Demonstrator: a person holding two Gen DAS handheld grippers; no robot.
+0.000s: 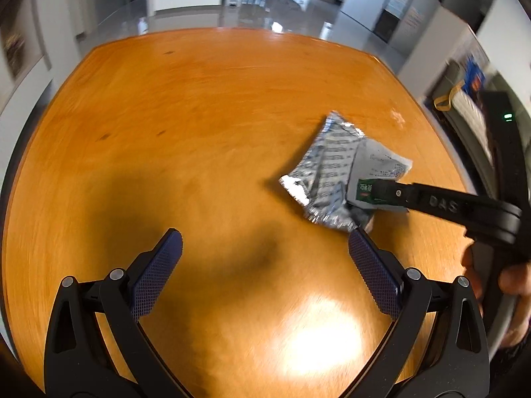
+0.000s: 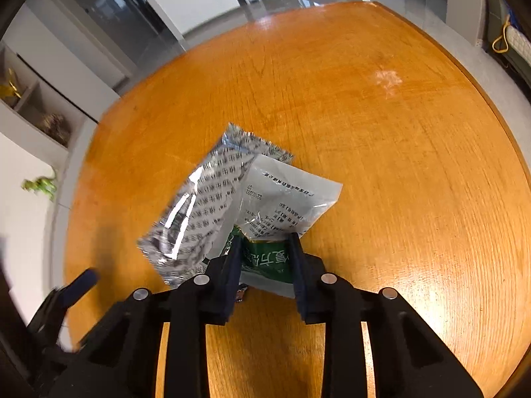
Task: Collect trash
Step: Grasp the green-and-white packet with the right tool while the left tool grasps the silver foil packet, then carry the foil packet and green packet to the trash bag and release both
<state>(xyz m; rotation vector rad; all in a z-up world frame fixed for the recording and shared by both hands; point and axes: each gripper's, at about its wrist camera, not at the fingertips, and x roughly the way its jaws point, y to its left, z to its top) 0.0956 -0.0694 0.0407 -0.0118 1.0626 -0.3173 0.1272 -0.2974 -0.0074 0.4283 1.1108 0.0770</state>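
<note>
A crumpled silver foil wrapper (image 1: 328, 162) (image 2: 205, 199) lies on the round wooden table (image 1: 199, 99) (image 2: 398, 165). Overlapping its right side is a white packet with a green end (image 1: 381, 162) (image 2: 285, 195). My right gripper (image 2: 265, 240) (image 1: 375, 190) is shut on the green end, one pad on each side of it. My left gripper (image 1: 264, 235) stands wide open over bare wood with nothing between its fingers. Its right fingertip (image 1: 356, 235) is close to the foil wrapper's near corner. One of its blue fingertips (image 2: 84, 278) shows at the right wrist view's lower left.
A person's hand (image 1: 511, 278) holds the right gripper's handle at the table's right edge. Wall shelves with a green toy figure (image 2: 41, 185) stand left of the table. A shiny floor and white cabinets (image 1: 365, 3) lie beyond the far edge.
</note>
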